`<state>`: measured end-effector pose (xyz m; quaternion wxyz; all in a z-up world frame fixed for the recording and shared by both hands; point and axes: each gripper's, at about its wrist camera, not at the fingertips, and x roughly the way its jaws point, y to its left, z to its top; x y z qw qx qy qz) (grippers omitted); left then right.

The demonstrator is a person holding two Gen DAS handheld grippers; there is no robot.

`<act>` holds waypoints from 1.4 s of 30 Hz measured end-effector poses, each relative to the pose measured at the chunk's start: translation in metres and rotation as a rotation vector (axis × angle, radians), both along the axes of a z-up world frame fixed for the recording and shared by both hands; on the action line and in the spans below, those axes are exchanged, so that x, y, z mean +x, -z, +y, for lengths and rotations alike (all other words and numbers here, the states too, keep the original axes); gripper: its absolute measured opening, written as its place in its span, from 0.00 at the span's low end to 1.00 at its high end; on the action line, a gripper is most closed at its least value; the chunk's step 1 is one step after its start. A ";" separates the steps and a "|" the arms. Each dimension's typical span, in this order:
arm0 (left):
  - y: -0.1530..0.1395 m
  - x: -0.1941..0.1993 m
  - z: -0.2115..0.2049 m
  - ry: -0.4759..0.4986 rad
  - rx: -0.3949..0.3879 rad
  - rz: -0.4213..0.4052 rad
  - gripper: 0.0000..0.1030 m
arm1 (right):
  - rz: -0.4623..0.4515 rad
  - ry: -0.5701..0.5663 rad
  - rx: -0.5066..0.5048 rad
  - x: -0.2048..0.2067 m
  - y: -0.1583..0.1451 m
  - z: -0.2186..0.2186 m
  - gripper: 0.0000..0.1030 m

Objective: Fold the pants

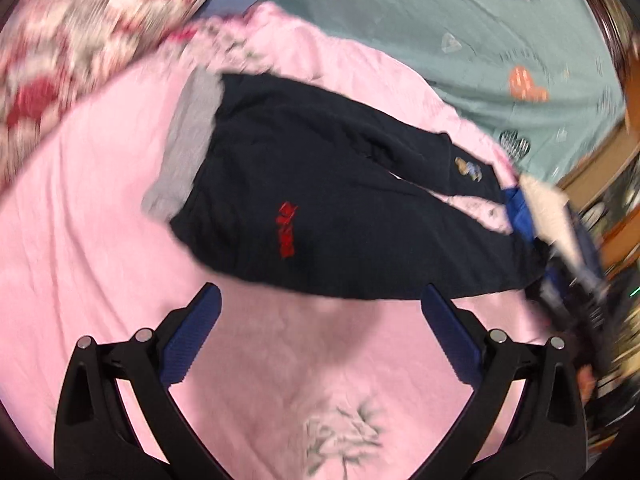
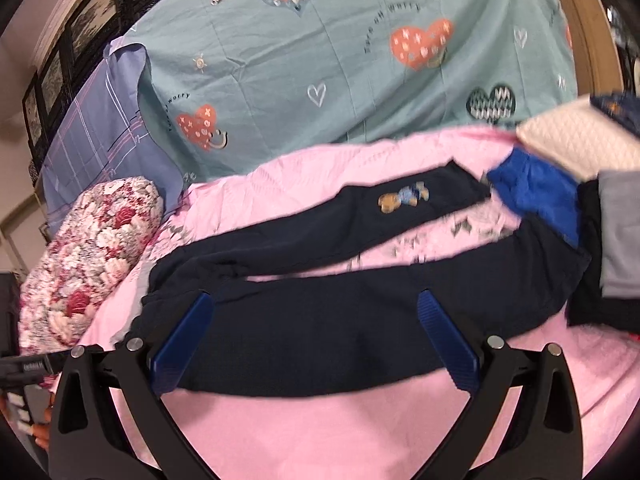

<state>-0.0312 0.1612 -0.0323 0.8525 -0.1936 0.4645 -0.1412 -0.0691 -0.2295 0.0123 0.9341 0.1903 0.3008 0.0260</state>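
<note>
Dark navy pants (image 1: 320, 200) lie spread flat on a pink blanket (image 1: 100, 220), legs apart. They have a grey waistband (image 1: 188, 140), red lettering and a small bear patch. My left gripper (image 1: 320, 300) is open and empty, just short of the near leg's edge. In the right wrist view the pants (image 2: 320, 340) stretch across the blanket (image 2: 320, 432), waist to the left. My right gripper (image 2: 316, 308) is open and empty, hovering over the near leg.
A floral pillow (image 1: 80, 32) lies at the blanket's far left, and shows in the right wrist view (image 2: 88, 256). A teal heart-print sheet (image 2: 340, 60) covers the bed behind. Folded clothes, blue (image 2: 540, 196), white and grey, are stacked at the right by the leg ends.
</note>
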 end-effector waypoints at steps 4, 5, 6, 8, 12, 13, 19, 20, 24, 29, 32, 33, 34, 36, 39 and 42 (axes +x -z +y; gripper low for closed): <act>0.023 0.003 0.049 -0.076 -0.203 0.103 0.98 | 0.161 -0.019 0.186 -0.010 0.030 -0.039 0.99; 0.029 0.007 0.055 -0.089 -0.227 0.125 0.98 | 0.210 -0.003 0.260 -0.015 0.042 -0.054 0.99; 0.035 0.010 0.058 -0.093 -0.248 0.143 0.98 | 0.232 0.013 0.309 -0.018 0.048 -0.064 0.99; 0.045 0.020 0.056 -0.090 -0.282 0.181 0.98 | 0.244 0.052 0.419 -0.028 0.058 -0.083 0.99; 0.061 0.040 0.045 -0.081 -0.310 0.239 0.98 | 0.244 0.108 0.517 -0.037 0.065 -0.106 0.99; 0.065 0.045 0.043 -0.090 -0.301 0.250 0.98 | 0.250 0.119 0.523 -0.037 0.065 -0.109 0.99; 0.075 0.073 0.033 -0.127 -0.270 0.215 0.91 | 0.268 0.188 0.538 -0.033 0.073 -0.131 0.99; 0.073 0.076 0.031 -0.121 -0.263 0.213 0.76 | 0.267 0.198 0.538 -0.032 0.075 -0.135 0.99; 0.072 0.087 0.022 -0.090 -0.171 0.201 0.22 | 0.268 0.248 0.521 -0.023 0.081 -0.156 0.99; 0.068 0.084 0.028 -0.076 -0.197 0.147 0.16 | 0.287 0.315 0.492 -0.006 0.089 -0.180 0.99; 0.066 0.084 0.027 -0.080 -0.200 0.123 0.16 | 0.295 0.324 0.519 0.004 0.098 -0.190 0.98; 0.064 0.083 0.028 -0.083 -0.204 0.116 0.16 | 0.287 0.322 0.523 0.006 0.099 -0.191 0.97; 0.063 0.083 0.028 -0.085 -0.209 0.109 0.16 | 0.285 0.321 0.517 0.008 0.099 -0.191 0.96; 0.060 0.081 0.030 -0.091 -0.224 0.090 0.16 | 0.279 0.315 0.496 0.013 0.100 -0.189 0.87; 0.058 0.081 0.032 -0.099 -0.223 0.083 0.16 | 0.291 0.323 0.506 0.020 0.111 -0.194 0.45; 0.061 0.081 0.034 -0.120 -0.222 0.092 0.15 | 0.303 0.344 0.514 0.018 0.119 -0.202 0.09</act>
